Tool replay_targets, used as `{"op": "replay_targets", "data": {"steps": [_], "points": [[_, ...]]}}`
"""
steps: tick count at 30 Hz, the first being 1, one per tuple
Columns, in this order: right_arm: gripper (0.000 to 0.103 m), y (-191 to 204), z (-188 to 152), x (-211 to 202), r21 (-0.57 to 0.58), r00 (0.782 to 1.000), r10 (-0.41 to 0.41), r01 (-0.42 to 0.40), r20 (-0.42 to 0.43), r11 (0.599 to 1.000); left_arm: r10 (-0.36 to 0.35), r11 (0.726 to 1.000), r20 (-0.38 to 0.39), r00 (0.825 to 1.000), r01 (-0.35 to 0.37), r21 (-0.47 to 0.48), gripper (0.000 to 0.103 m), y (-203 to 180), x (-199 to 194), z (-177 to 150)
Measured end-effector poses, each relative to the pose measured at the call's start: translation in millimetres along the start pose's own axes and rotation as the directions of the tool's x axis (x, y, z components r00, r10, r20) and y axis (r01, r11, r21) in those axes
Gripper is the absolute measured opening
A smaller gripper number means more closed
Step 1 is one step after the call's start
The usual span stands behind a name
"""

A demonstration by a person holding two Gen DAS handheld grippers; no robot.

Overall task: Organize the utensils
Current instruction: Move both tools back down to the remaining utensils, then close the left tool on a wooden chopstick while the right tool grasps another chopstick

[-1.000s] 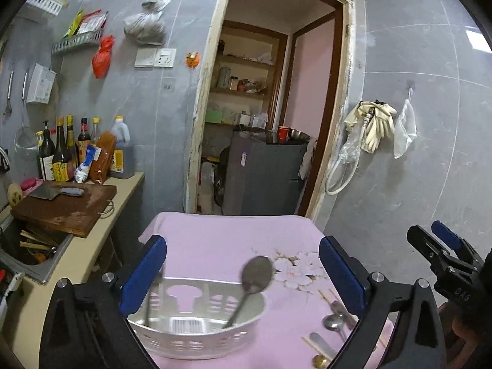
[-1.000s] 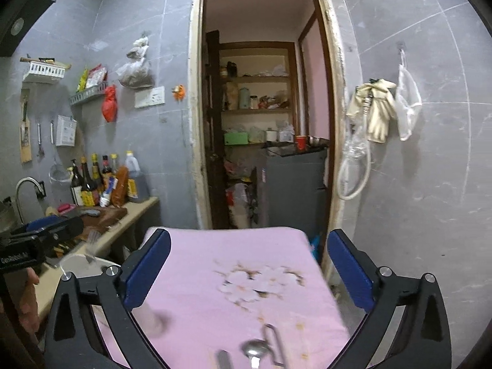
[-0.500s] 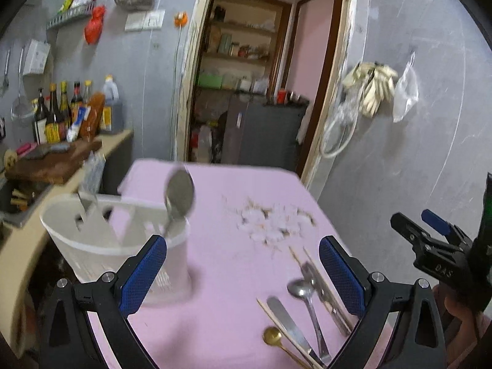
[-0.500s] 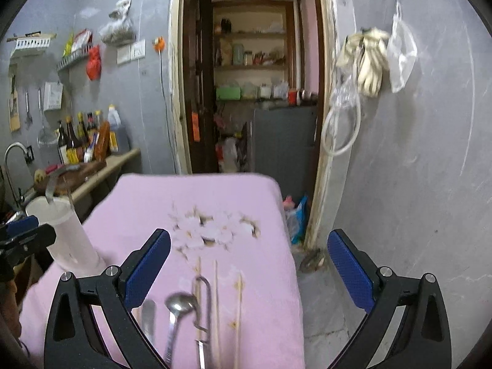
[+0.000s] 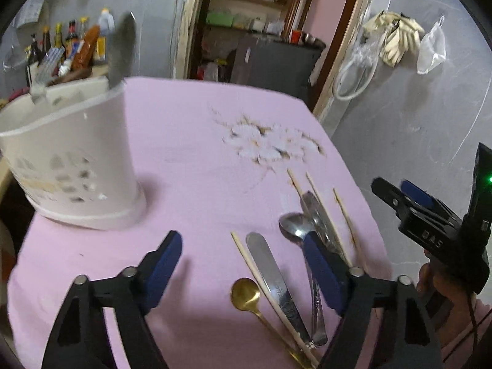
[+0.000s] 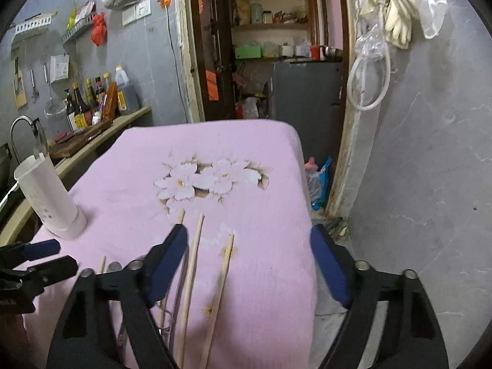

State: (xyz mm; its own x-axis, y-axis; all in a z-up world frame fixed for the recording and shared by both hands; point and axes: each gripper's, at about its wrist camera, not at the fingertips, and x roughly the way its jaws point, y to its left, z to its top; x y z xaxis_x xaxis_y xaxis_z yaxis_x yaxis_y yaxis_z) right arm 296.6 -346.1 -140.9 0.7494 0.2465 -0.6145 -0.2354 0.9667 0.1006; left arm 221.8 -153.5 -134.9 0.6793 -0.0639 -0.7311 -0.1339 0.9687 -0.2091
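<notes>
Both grippers, left (image 5: 243,269) and right (image 6: 249,261), have fingers spread wide and empty; loose utensils (image 5: 295,246) lie at 5 o'clock on the pink counter (image 5: 190,141), white holder (image 5: 70,160) at 9

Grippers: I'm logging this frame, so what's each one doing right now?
Left gripper: open, holding nothing, above the butter knife.
Right gripper: open, holding nothing, over the chopsticks.
</notes>
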Motion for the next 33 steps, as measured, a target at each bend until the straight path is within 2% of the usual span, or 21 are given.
{"op": "replay_targets", "data": {"steps": [1,6,12,18,22,27,30,31,33], "points": [[0.067,1,-1,5,0.001,1.000,0.010,-0.010,-0.010,1.000,0.001,1.000,-0.010,1.000,-0.001,-0.006,0.072,-1,5,-1],[0.039,4,-8,24,-0.003,0.996,0.054,-0.055,-0.077,0.998,-0.006,0.999,-0.074,0.997,0.003,-0.044,0.054,-2,22,-10],[0.028,11,-12,33,-0.013,0.990,0.070,-0.072,-0.125,0.997,0.000,0.998,-0.131,0.991,-0.008,-0.055,0.037,-2,33,-12],[0.025,16,-16,48,-0.021,0.978,0.054,-0.059,-0.200,0.998,0.015,0.998,-0.183,0.983,-0.024,-0.050,0.027,-2,40,-4],[0.024,18,-17,48,-0.031,0.977,0.034,-0.042,-0.212,0.999,0.023,0.999,-0.218,0.976,-0.032,-0.042,0.025,-2,43,1],[0.023,26,-16,49,-0.063,0.976,-0.006,-0.008,-0.219,0.998,0.039,0.998,-0.232,0.972,-0.048,-0.033,0.017,-4,42,3],[0.019,27,-16,47,-0.062,0.976,-0.004,-0.009,-0.219,0.998,0.017,0.999,-0.244,0.970,-0.026,-0.037,0.009,-6,43,4],[0.018,28,-16,47,-0.061,0.976,-0.002,-0.011,-0.219,0.998,-0.005,0.999,-0.265,0.964,-0.008,-0.049,0.009,-7,46,3],[0.018,28,-17,46,-0.058,0.975,0.005,-0.019,-0.222,0.998,0.009,0.999,-0.257,0.966,-0.018,-0.032,0.009,-11,47,2]]}}
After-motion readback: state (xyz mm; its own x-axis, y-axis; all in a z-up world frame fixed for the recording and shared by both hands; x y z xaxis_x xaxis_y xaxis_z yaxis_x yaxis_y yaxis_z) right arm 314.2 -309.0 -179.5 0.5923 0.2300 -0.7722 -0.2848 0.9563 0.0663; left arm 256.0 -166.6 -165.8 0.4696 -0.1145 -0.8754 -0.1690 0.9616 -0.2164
